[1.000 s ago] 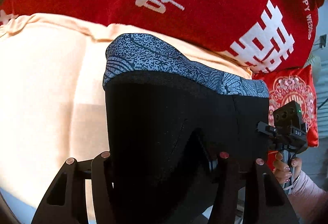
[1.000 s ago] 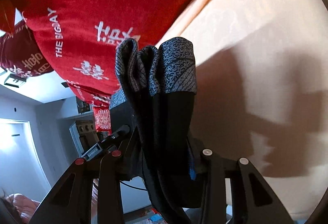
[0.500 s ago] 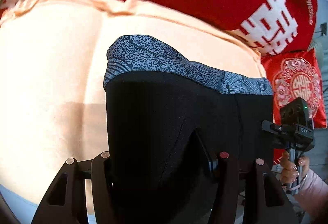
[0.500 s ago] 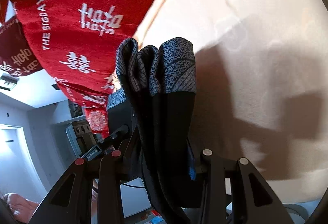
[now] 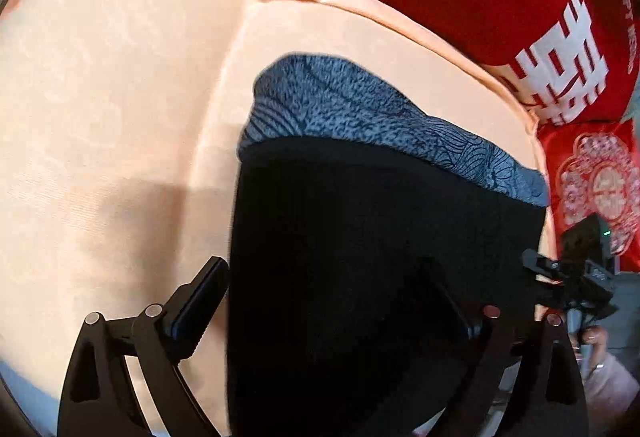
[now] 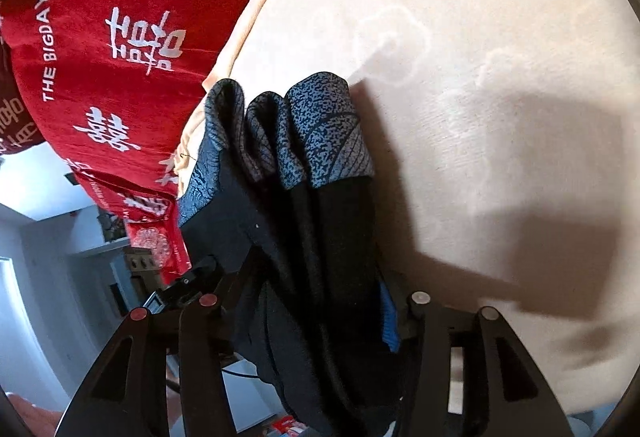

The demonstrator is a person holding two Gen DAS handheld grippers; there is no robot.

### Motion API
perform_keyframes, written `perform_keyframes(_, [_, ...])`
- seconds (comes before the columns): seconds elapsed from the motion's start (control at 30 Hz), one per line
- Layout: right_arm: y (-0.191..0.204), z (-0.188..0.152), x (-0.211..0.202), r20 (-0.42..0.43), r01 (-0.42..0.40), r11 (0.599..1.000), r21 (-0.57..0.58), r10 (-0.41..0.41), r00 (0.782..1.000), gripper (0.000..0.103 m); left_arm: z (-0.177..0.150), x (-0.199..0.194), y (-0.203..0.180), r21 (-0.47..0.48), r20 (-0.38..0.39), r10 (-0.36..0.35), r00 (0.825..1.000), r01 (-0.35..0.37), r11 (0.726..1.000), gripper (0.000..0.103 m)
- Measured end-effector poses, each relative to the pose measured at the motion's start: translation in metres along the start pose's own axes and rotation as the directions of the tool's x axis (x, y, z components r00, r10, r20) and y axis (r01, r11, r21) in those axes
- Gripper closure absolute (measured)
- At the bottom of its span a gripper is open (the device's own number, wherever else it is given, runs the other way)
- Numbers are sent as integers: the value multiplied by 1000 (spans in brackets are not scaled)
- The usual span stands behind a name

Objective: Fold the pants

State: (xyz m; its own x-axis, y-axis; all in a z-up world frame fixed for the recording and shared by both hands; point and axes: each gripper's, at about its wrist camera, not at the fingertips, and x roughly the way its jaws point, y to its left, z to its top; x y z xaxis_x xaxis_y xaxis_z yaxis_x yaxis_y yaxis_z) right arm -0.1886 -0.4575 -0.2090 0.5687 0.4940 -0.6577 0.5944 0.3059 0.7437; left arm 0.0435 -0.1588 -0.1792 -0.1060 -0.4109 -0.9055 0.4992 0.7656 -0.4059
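**Black pants with patterned waistband hang between both grippers**

The pants (image 5: 372,261) are black with a blue-grey patterned waistband (image 5: 360,117), stretched flat ahead of the left gripper (image 5: 340,301) and bunched into three folds in the right gripper (image 6: 320,301). The left jaws stand wide, cloth draped between them; its right finger seems buried in fabric. The right jaws pinch the bunched pants. Beyond both lies a peach bedsheet (image 5: 100,97), with a red blanket (image 6: 120,17) past it
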Motion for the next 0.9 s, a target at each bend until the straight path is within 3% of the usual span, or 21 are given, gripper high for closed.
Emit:
perform_keyframes(0.13, [4,-7,-17,33,46,998,41,-48,998,38,-3,-18,-4,14,4,53,999,-53,998,7])
perform_keyframes(0.23, [7,-13,-34,78,71,996,49,-75,994,32,-8,-33,-9,45,36,130,991,-131,990,7])
perform_keyframes(0.33, [18,-23,-52,121,183,983,18,-184,975,23,-12,-43,-13,61,58,190,980,-193,979,7])
perform_keyframes(0.4, [26,-29,-60,152,290,957,-14,-285,947,23,-16,-47,-17,69,63,229,971,-233,970,7])
perform_keyframes(0.53, [42,-43,-61,183,512,856,-72,-493,850,19,-28,-54,-29,99,74,291,954,-298,950,7])
perform_keyframes(0.63, [58,-58,-58,205,589,799,-122,-560,803,15,-40,-62,-44,129,77,318,945,-326,937,7])
perform_keyframes(0.73, [72,-73,-59,221,576,806,-138,-542,811,15,-57,-71,-56,165,57,310,949,-315,934,7])
perform_keyframes(0.9, [91,-96,-54,237,570,808,-149,-531,814,12,-81,-77,-77,243,43,339,940,-339,909,7])
